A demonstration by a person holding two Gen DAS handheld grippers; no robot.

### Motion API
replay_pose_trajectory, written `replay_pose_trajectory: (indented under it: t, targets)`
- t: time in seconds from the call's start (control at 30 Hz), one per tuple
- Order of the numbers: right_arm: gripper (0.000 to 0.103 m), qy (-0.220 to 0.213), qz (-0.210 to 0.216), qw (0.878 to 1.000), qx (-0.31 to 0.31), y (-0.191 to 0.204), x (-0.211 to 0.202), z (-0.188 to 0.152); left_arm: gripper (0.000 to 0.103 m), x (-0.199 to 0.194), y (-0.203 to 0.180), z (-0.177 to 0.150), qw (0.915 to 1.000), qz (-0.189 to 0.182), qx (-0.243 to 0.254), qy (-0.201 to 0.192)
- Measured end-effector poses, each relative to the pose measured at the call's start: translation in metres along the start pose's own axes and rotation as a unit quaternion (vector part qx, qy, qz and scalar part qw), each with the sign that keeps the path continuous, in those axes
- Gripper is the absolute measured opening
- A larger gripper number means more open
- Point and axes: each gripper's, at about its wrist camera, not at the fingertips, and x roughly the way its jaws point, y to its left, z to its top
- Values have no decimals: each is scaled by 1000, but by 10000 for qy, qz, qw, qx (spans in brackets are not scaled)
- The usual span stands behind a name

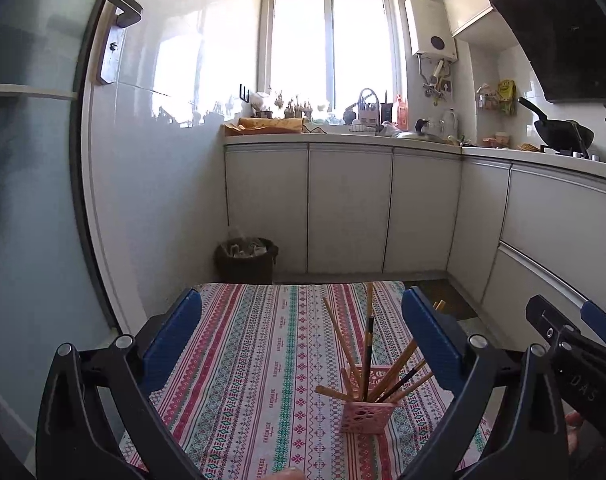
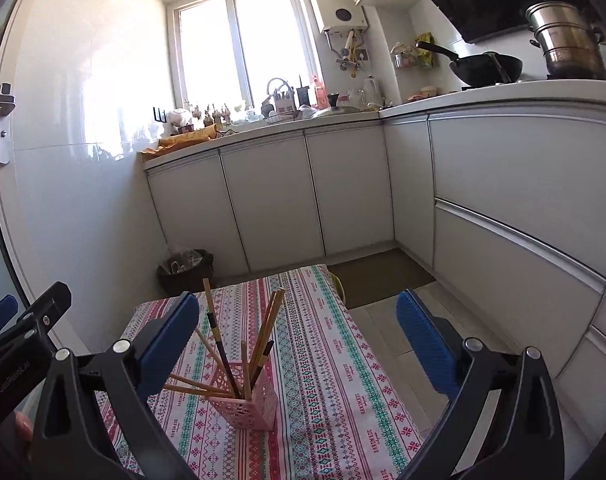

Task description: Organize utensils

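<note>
A pink perforated holder [image 1: 367, 411] stands upright on a table with a striped patterned cloth [image 1: 255, 360]. Several wooden and dark chopsticks [image 1: 369, 332] stand fanned out in it. It also shows in the right wrist view [image 2: 250, 408], with the chopsticks [image 2: 263, 332]. My left gripper [image 1: 301, 332] is open and empty, held above the table behind the holder. My right gripper [image 2: 299, 340] is open and empty, above the table's right edge. Each gripper's side shows at the edge of the other's view.
A dark waste bin [image 1: 247, 260] stands on the floor beyond the table. White cabinets [image 1: 347, 208] run along the back and right. A wok [image 2: 487, 66] and steel pot [image 2: 571, 40] sit on the counter. A door with a handle [image 1: 117, 8] is at left.
</note>
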Motion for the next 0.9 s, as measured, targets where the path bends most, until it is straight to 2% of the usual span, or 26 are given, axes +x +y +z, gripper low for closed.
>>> replay_pose_trajectory:
  t: [0.9]
  targets:
    - [96,121,26,9999,55,-3,3,0,96,4,5,-5,9998,117,-81,145]
